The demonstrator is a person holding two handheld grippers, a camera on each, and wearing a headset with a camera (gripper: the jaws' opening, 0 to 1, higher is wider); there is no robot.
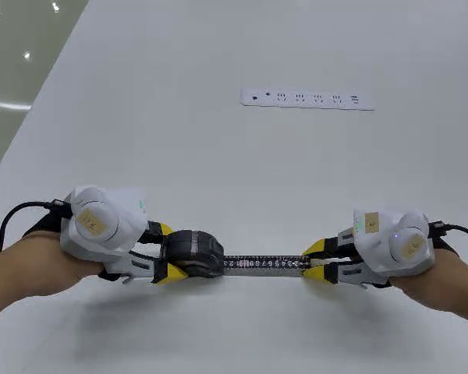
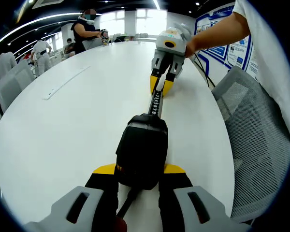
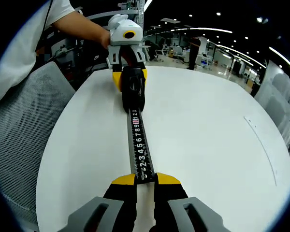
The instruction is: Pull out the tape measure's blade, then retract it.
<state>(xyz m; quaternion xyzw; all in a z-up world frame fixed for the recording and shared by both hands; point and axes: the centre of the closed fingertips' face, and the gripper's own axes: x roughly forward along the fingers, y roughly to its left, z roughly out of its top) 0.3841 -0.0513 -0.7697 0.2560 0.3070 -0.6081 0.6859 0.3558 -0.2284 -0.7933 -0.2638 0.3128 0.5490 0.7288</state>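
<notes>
The black tape measure case [image 1: 193, 253] rests on the white table, with my left gripper [image 1: 170, 251] shut around its rear. In the left gripper view the case [image 2: 141, 151] sits between the yellow-tipped jaws of my left gripper [image 2: 140, 170]. Its numbered blade [image 1: 265, 263] runs out to the right, low over the table. My right gripper [image 1: 316, 259] is shut on the blade's free end. The right gripper view looks along the blade [image 3: 138, 145] from my right gripper [image 3: 145, 180] to the case [image 3: 134, 88] and the left gripper [image 3: 130, 72].
A white power strip [image 1: 307, 98] lies flat at the far middle of the table [image 1: 179, 132]. A mesh office chair [image 2: 258, 135] stands close to the table's near edge. Several people stand in the room beyond the far end.
</notes>
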